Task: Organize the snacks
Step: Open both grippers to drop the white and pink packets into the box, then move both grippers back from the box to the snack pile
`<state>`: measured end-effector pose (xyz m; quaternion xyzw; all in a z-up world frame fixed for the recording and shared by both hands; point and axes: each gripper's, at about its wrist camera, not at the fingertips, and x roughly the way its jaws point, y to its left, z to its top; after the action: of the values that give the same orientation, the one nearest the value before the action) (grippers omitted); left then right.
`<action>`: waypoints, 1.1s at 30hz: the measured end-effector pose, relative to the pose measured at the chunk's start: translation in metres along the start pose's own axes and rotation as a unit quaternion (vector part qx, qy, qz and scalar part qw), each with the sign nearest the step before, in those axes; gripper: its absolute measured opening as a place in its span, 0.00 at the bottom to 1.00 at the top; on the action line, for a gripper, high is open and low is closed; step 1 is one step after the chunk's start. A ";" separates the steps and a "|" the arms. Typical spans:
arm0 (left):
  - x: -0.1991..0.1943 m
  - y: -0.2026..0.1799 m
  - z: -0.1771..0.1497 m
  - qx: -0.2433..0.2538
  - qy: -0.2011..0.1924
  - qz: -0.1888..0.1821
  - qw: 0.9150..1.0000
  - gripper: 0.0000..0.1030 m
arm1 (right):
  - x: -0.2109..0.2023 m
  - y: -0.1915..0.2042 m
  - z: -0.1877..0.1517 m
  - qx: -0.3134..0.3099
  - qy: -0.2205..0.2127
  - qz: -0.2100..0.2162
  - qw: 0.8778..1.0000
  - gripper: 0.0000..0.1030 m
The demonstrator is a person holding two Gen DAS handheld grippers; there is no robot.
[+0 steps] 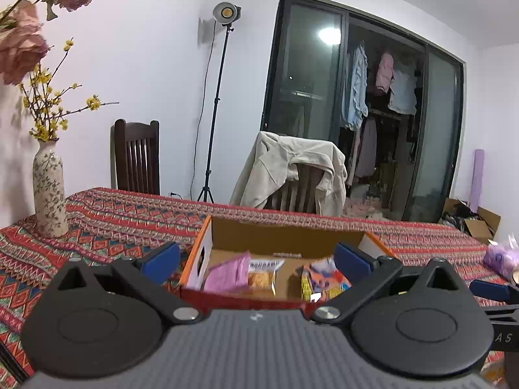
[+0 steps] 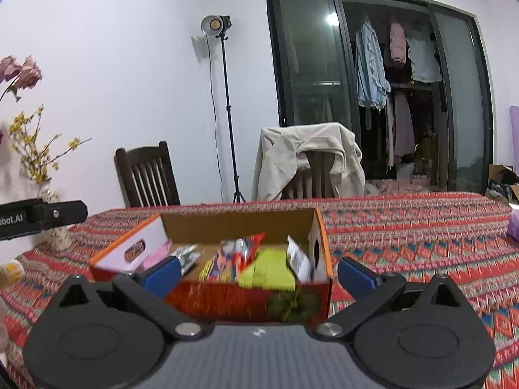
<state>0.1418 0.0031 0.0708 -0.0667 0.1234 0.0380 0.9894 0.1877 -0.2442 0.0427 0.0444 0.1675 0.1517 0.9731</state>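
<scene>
Nearest each lens, the left gripper (image 1: 256, 259) and right gripper (image 2: 258, 270) stand spread wide, holding nothing. Beyond, at 12 o'clock, the open orange-and-red cardboard box (image 2: 246, 301) rests on the red patterned counter (image 2: 421, 243), holding the pink snack packet (image 1: 228, 274), the lime-green snack packet (image 2: 269, 272) and other wrappers. At 10 o'clock stands the tall floral ceramic vase (image 1: 49, 191). Risk: loose packets ride high, so a sweeping finger could flick one out or shove the light box.
</scene>
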 end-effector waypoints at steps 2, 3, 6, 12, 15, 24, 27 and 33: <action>-0.008 0.003 -0.008 0.004 0.006 0.002 1.000 1.00 | -0.008 -0.001 -0.009 0.001 0.009 0.001 1.000 1.00; -0.010 0.005 -0.011 0.006 0.009 0.002 1.000 1.00 | -0.011 -0.001 -0.014 0.002 0.015 0.001 1.000 1.00; -0.018 0.010 -0.026 0.013 0.024 0.005 1.000 1.00 | -0.019 -0.002 -0.028 0.001 0.035 0.001 0.999 1.00; -0.033 0.024 -0.052 0.012 0.058 0.019 0.998 1.00 | -0.030 0.004 -0.056 -0.006 0.074 0.009 0.997 1.00; -0.039 0.030 -0.058 0.008 0.064 0.024 0.998 1.00 | -0.033 0.007 -0.068 -0.008 0.091 0.008 0.996 1.00; -0.049 0.035 -0.061 0.004 0.071 0.024 0.997 1.00 | -0.038 0.006 -0.081 -0.001 0.109 -0.011 0.994 1.00; -0.047 0.034 -0.063 0.002 0.078 0.022 0.997 1.00 | -0.034 0.005 -0.082 -0.004 0.118 -0.026 0.993 0.88; -0.043 0.033 -0.068 0.002 0.090 0.020 0.996 1.00 | -0.026 0.002 -0.084 0.003 0.129 -0.030 0.991 0.82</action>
<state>0.0810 0.0231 0.0116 -0.0651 0.2132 0.0517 0.9735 0.1355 -0.2472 -0.0282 0.0227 0.2938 0.1264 0.9472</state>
